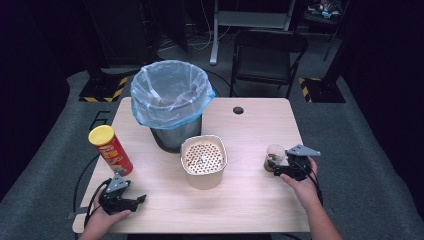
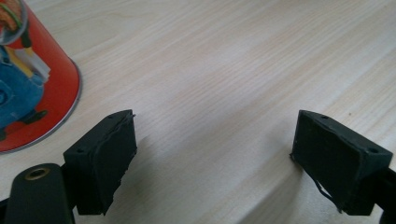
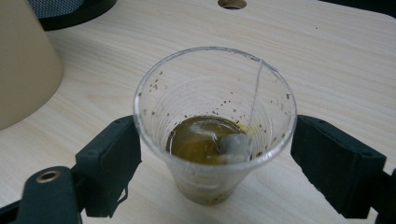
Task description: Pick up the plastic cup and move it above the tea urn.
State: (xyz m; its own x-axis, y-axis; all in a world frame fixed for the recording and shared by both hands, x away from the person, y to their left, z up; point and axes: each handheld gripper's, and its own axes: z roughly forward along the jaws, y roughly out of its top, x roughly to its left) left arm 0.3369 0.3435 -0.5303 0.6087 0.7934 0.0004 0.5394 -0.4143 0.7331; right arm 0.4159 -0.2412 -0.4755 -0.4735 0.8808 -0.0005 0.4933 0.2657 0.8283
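Observation:
A clear plastic cup (image 1: 274,156) (image 3: 215,121) stands upright on the wooden table (image 1: 250,205) at the right. It holds a little brown liquid and a tea bag, with dark specks on its wall. My right gripper (image 1: 275,166) (image 3: 215,163) is open, with one jaw on each side of the cup and neither pad pressing on it. Near the table's front left corner my left gripper (image 1: 141,199) (image 2: 215,158) is open over bare wood, with nothing between its jaws. A red crisp can with a yellow lid (image 1: 111,150) (image 2: 32,93) stands just beyond it.
A metal bin lined with a blue bag (image 1: 170,95) stands at the back centre. A beige tub with a perforated insert (image 1: 203,160) (image 3: 23,70) sits in front of it, left of the cup. A cable hole (image 1: 238,110) lies behind, and a black chair (image 1: 267,55) stands beyond the table.

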